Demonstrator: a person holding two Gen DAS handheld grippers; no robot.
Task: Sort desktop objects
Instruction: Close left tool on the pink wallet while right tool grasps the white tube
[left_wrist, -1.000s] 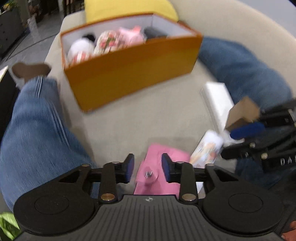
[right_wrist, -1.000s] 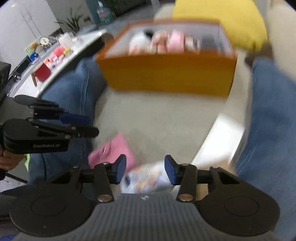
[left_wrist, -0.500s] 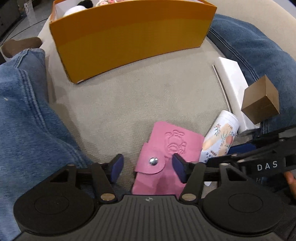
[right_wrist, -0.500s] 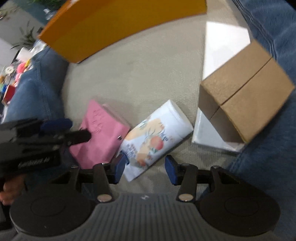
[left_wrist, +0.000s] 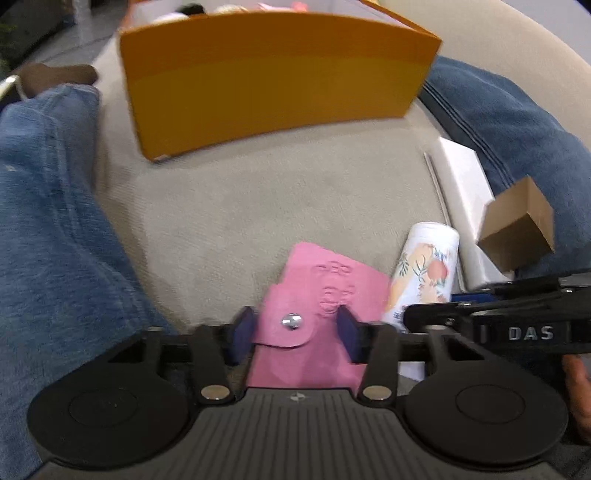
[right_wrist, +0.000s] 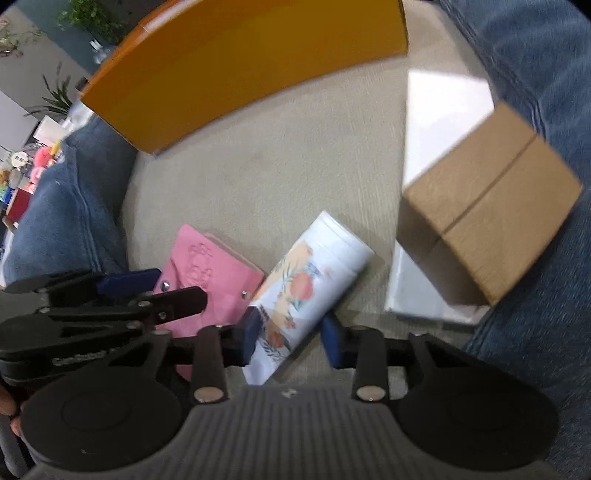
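Observation:
A pink snap wallet (left_wrist: 325, 291) lies on the beige cushion (left_wrist: 277, 206). My left gripper (left_wrist: 293, 334) points down at it, jaws closing, with both blue pads against the wallet's sides near the snap. Just right of it lies a white bottle with a peach print (right_wrist: 314, 269). My right gripper (right_wrist: 290, 339) straddles the bottle's near end, its jaws closing too and the pads at its sides. Behind both stands the orange box (left_wrist: 273, 85), with soft items showing above its rim. In the right wrist view, the left gripper (right_wrist: 155, 288) reaches onto the pink wallet (right_wrist: 214, 269).
A brown cardboard box (right_wrist: 487, 206) rests on a flat white box (right_wrist: 439, 122) at the right. A person's legs in blue jeans (left_wrist: 48, 221) flank the cushion on both sides. A low table with small items (right_wrist: 26, 173) stands beyond the left leg.
Both grippers sank toward the cushion. The left jaws spread wide, then narrowed onto the wallet. The right gripper rolled and its jaws narrowed onto the bottle.

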